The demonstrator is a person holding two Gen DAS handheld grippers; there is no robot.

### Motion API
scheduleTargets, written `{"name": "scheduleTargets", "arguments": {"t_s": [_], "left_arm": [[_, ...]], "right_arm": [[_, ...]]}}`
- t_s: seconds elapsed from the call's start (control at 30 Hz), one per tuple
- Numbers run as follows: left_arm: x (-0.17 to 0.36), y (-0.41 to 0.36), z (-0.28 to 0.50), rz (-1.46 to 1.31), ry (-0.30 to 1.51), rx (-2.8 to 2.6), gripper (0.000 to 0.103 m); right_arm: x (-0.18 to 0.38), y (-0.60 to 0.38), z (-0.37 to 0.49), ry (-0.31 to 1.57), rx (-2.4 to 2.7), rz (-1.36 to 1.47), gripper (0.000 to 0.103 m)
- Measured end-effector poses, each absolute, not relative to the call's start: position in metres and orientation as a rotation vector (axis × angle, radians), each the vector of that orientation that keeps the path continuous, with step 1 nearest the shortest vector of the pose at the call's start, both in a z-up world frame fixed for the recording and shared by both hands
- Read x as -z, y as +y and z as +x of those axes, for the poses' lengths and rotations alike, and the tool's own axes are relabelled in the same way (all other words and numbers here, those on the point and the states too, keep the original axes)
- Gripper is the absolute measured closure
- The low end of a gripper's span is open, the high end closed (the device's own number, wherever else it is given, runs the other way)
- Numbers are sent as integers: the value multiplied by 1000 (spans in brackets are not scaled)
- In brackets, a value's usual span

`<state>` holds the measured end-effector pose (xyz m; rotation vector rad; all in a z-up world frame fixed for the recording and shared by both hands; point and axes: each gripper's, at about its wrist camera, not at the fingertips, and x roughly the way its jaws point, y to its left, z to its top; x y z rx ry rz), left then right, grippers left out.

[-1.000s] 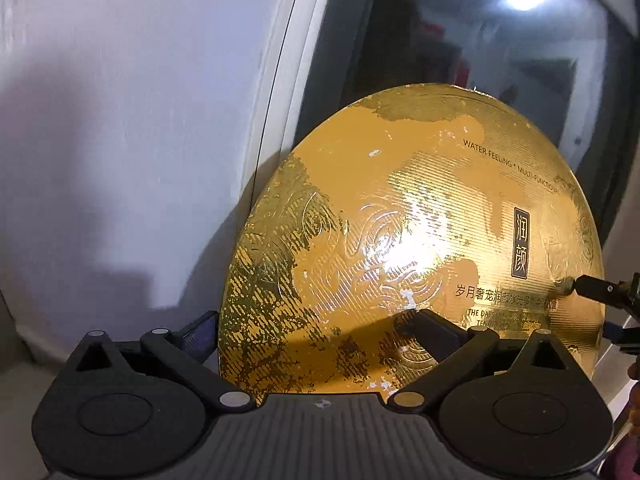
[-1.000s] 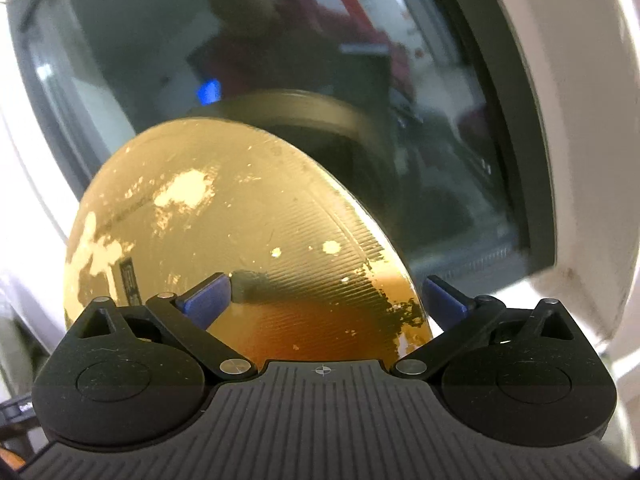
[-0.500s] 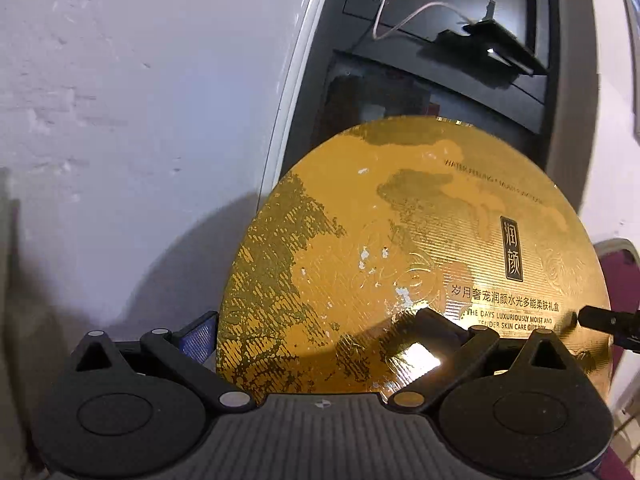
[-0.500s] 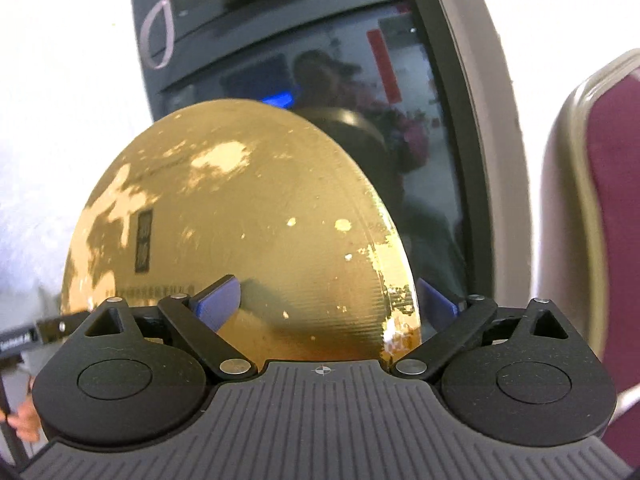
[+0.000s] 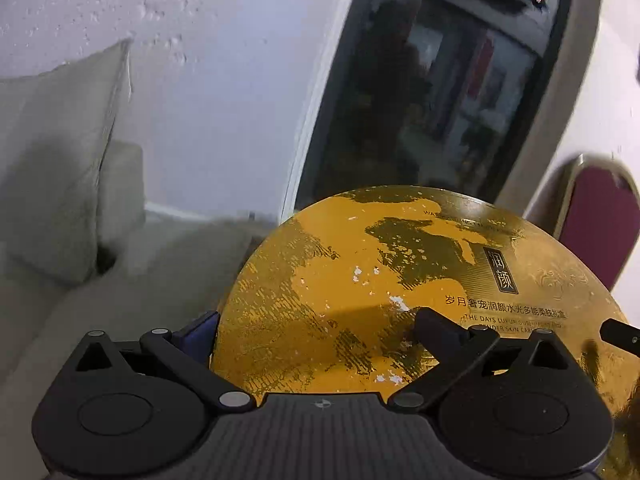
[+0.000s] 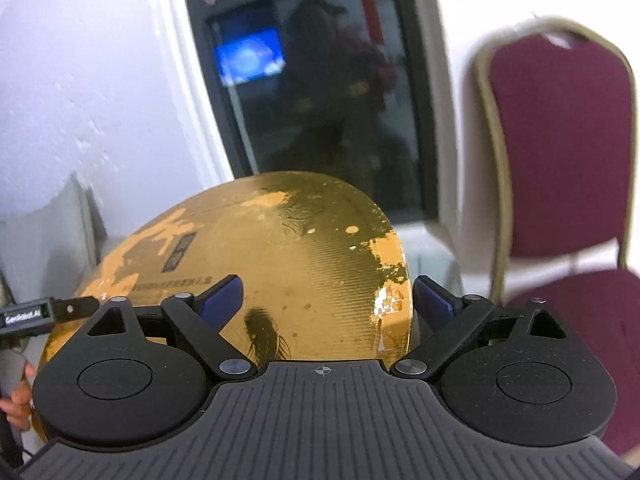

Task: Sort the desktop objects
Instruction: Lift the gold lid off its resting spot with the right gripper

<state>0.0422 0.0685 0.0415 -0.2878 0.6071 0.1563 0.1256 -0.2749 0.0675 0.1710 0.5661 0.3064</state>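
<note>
gold box [image 5: 360, 280] near edge hidden, chair [image 6: 560, 140] blurred

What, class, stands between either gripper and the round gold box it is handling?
Nothing visible. The left gripper and the right gripper each have the gold box directly between their fingers, one finger over its top face and one outside its rim. No other object intervenes.

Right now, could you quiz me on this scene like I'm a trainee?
1. True or false: only one gripper clamps the round gold box.
2. What stands behind the right gripper? A) a maroon chair B) a bicycle C) a fridge
3. Fill in: the left gripper has one finger above the lid and one ____ the box.

Key: 1 false, both do; 2 A; 3 under.
</note>
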Motion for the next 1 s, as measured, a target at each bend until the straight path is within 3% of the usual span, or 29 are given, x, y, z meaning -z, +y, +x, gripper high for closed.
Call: {"name": "scheduleTargets", "arguments": {"t_s": [0.27, 1.0], "left_arm": [[-42, 33, 29, -238, 645, -108, 2], [-41, -46, 25, -148, 622, 34, 2]], "right_arm": [[-49, -311, 84, 652, -189, 183, 8], [-42, -384, 34, 601, 32, 239, 8]]}}
